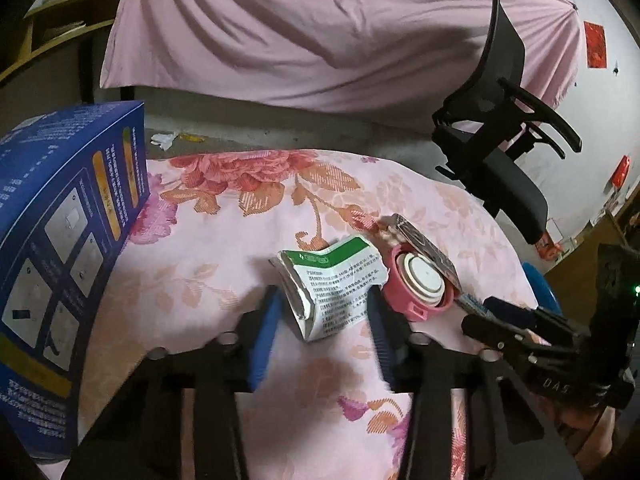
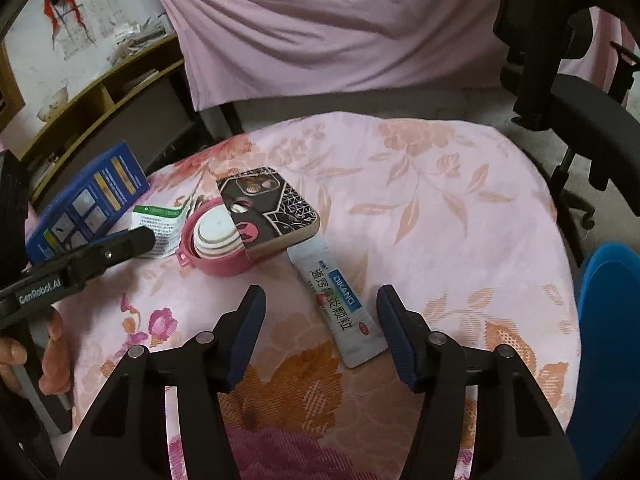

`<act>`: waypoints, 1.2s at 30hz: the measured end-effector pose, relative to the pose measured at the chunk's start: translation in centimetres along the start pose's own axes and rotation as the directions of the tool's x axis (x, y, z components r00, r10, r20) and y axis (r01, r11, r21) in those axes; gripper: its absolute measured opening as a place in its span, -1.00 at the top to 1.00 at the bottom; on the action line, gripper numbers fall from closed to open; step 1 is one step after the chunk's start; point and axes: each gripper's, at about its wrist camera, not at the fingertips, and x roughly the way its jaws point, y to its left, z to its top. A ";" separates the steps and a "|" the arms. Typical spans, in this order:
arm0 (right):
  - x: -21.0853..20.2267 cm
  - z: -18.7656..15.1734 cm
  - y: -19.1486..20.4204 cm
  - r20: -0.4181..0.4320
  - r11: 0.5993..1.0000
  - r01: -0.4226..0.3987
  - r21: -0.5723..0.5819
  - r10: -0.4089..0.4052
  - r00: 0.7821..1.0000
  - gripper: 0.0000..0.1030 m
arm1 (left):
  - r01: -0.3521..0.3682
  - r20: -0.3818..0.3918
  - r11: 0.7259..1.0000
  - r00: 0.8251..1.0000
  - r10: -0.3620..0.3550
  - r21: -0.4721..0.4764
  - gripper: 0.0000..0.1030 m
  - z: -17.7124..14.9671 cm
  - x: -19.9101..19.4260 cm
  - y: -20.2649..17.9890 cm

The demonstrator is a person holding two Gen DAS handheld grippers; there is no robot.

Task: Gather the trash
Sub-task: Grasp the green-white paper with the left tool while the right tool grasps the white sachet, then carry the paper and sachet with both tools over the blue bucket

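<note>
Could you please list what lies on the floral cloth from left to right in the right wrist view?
Blue box → torn green-and-white packet → pink lid → phone case → DIKANG sachet.

Bare cloth (image 2: 460, 216) lies open rightward; blue box (image 1: 60, 240) walls the left; chair (image 2: 580, 120) perhaps crowds the far edge.

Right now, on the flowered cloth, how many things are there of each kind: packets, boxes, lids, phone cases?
Packets: 2, the torn green and white packet and the pale blue sachet
Boxes: 1, the blue box
Lids: 1, the pink lid
Phone cases: 1, the black patterned phone case
Total: 5
</note>
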 end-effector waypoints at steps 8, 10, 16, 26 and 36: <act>-0.1 -0.2 0.5 -0.015 0.999 0.018 -0.034 -0.018 1.000 0.51 | 0.002 0.027 1.000 1.000 -0.002 0.000 0.77 -0.1 -1.1 -0.2; -0.1 -0.2 0.4 -0.018 1.000 0.010 -0.028 -0.010 1.000 0.62 | -0.001 0.037 1.000 0.999 0.001 0.004 0.81 -0.1 -1.3 -0.4; -1.0 -1.0 1.1 -0.024 0.996 0.019 -0.083 -0.021 1.000 0.64 | -0.017 0.072 1.000 0.997 0.015 0.015 0.89 -1.0 -2.6 -1.0; -3.5 -2.6 1.4 0.033 0.995 -0.043 -0.087 0.046 0.998 0.65 | -0.069 0.182 0.993 0.982 0.051 0.091 0.90 -3.7 -5.7 -4.2; -8.1 -3.3 1.0 0.236 0.996 -0.072 -0.059 0.084 0.968 0.65 | -0.089 0.315 0.986 0.948 0.041 0.141 0.90 -4.3 -8.8 -7.3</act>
